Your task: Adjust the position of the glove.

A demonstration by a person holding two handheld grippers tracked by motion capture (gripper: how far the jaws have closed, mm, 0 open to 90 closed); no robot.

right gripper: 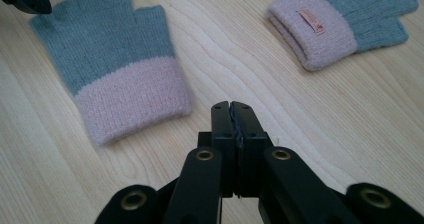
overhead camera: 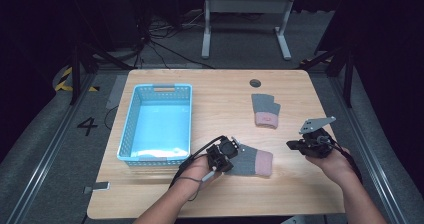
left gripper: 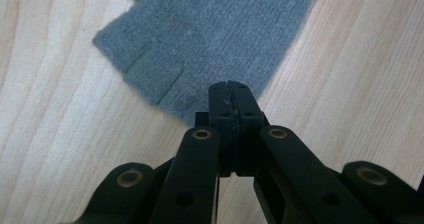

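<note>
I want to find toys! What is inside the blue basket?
The blue basket looks empty: its pale blue floor shows, with glare near the front. The near wall hides the strip of floor just behind it, so that part cannot be checked.

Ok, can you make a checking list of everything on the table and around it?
Surface: light wooden table, round hole near far edge.
Job's things: near grey knitted fingerless glove with pink cuff; far matching glove; empty light blue plastic basket.
Clutter: nothing seen.
Grippers: left gripper jaws together at near glove's edge, grip unclear; right gripper shut, holding nothing.
Cables: black cable trailing from left gripper.
Surroundings: grey floor, white table frame behind.
</note>
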